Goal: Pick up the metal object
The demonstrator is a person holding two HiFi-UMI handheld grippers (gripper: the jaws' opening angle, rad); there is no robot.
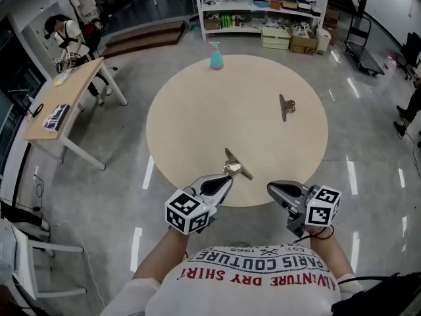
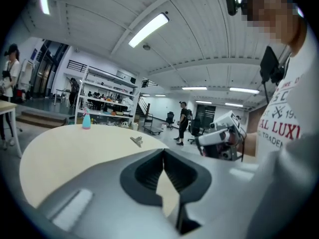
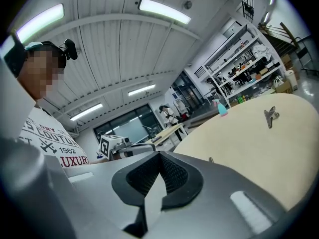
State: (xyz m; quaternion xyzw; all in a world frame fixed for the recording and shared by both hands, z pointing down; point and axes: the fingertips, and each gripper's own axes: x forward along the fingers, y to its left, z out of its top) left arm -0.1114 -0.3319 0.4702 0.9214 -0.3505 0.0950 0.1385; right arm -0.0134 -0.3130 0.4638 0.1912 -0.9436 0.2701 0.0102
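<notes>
On the round beige table [image 1: 197, 110], a metal clip [image 1: 237, 165] lies near the front edge. A second metal clip [image 1: 287, 106] [image 2: 136, 141] [image 3: 270, 116] rests farther off on the right half. My left gripper [image 1: 229, 174] [image 2: 163, 151] is shut, its tip right at the near clip. Nothing shows between its jaws, and I cannot tell whether it touches the clip. My right gripper [image 1: 270, 189] [image 3: 159, 154] hovers over the table's front edge, shut and empty, to the right of the near clip, of which only a sliver [image 3: 211, 159] shows.
A blue spray bottle [image 1: 216, 56] [image 2: 86, 119] stands at the table's far edge. A wooden desk [image 1: 62, 101] with a person beside it is at the left. White shelving [image 1: 256, 8] lines the back wall. A cart [image 1: 360, 41] stands at the far right.
</notes>
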